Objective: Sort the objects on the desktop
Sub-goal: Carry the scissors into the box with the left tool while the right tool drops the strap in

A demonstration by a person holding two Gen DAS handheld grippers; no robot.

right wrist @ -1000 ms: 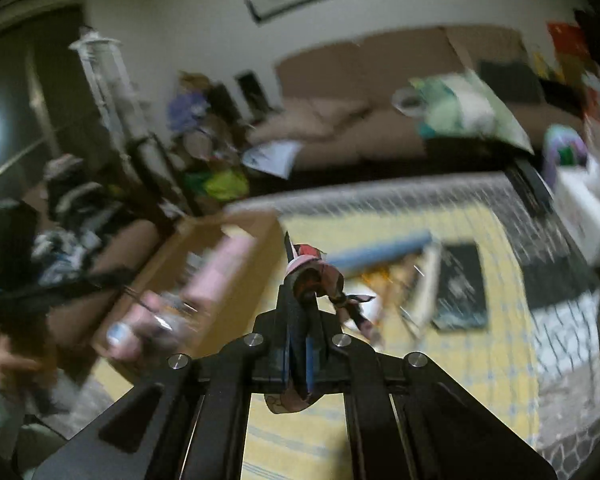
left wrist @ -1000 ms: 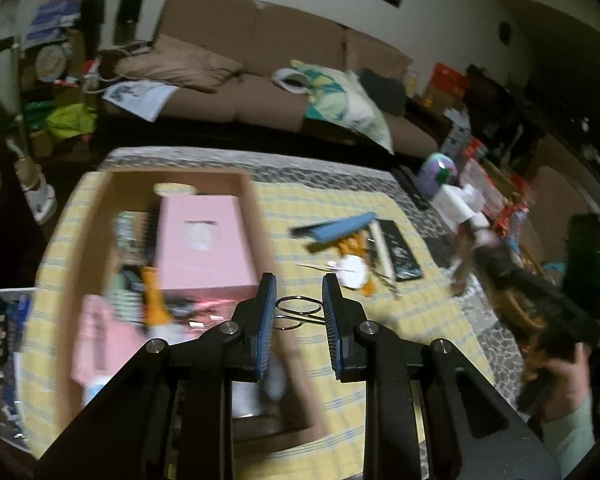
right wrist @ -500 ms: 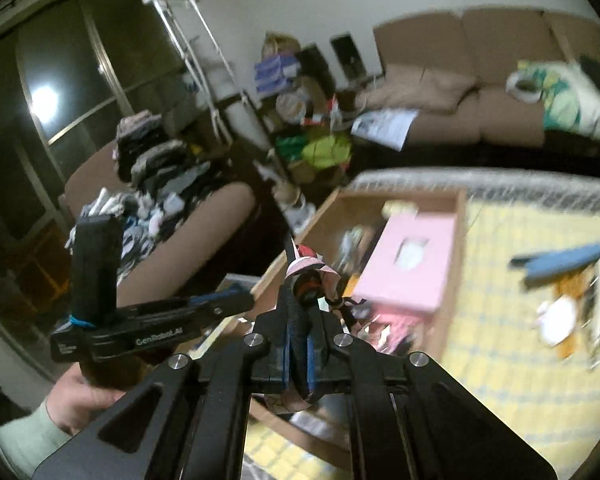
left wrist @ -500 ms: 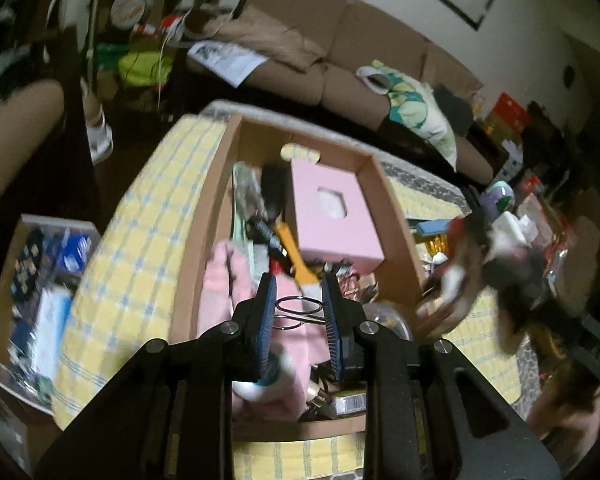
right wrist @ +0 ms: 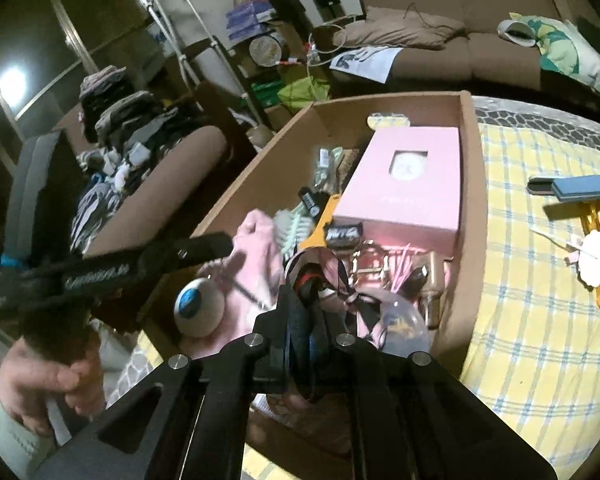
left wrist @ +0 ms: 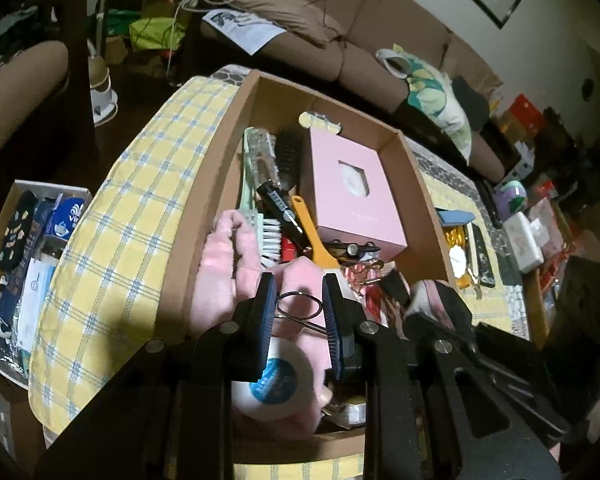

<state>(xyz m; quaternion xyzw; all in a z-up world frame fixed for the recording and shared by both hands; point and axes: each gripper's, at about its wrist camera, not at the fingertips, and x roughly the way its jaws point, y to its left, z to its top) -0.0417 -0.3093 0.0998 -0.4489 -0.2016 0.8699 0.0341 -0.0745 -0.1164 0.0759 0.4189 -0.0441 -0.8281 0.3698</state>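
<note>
My left tool point(left wrist: 299, 307) pinches scissors point(left wrist: 300, 310) by a loop, blades trailing toward 4 o'clock above the box point(left wrist: 216, 168); my right tool point(right wrist: 305, 320) pinches a doll point(right wrist: 324, 280) there too.

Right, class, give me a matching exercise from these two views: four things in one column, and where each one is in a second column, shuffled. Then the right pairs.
Things
1. pink box
2. scissors
3. blue case
4. white tape roll

Places
A. on the yellow checked cloth, outside the cardboard box
B. between the left gripper's fingers
C. at the far end of the cardboard box, toward the sofa
D. on the pink cloth at the near end of the cardboard box

Pairs: 1-C, 2-B, 3-A, 4-D
</note>
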